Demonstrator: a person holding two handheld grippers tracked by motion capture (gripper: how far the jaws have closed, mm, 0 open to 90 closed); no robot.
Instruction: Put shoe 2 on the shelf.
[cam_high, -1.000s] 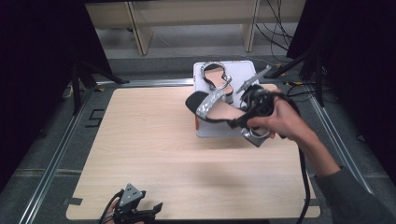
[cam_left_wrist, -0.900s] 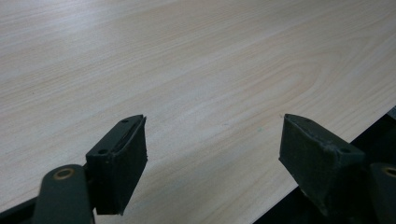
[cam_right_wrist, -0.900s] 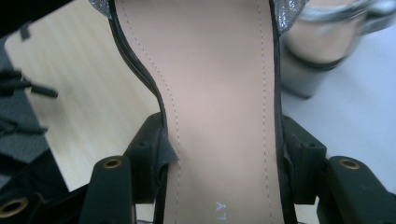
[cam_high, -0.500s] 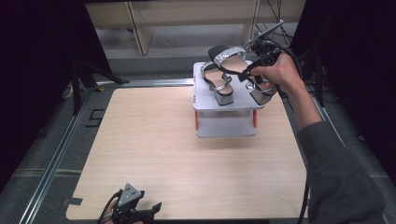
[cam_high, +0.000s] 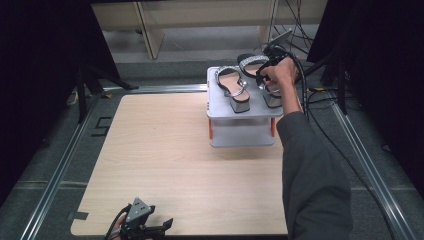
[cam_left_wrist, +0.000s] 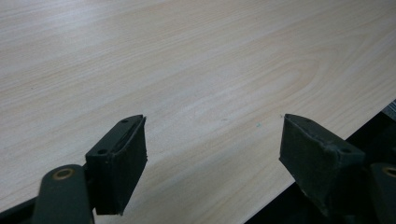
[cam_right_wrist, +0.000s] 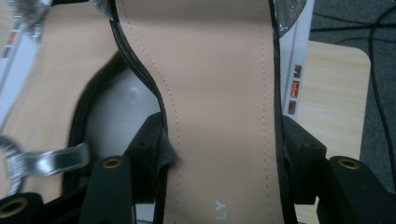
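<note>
The right gripper (cam_right_wrist: 219, 154) pinches a heeled sandal (cam_right_wrist: 219, 93) across its tan insole, one black pad pressed against each edge of the sole. In the high view this right gripper (cam_high: 267, 70) sits at the far right of the scene, over the right part of a small grey shelf stand (cam_high: 241, 131), with the held sandal (cam_high: 260, 67) on or just above the stand's top; whether its heel rests there cannot be told. Just to the left of it a second sandal (cam_high: 232, 87) with a glittery strap stands on the same top, close beside the held one, near enough to crowd the left pad. Black cables (cam_high: 320, 95) trail on the floor to the right of the stand. The person's sleeve (cam_high: 310, 175) runs from the near edge up to the gripper, along the right side of the wooden surface (cam_high: 165, 160).

The left gripper (cam_high: 142, 227) lies at the near left edge of the surface, well apart from the sandals. Its jaws are spread wide with nothing between them, over bare wood (cam_left_wrist: 187, 70).
</note>
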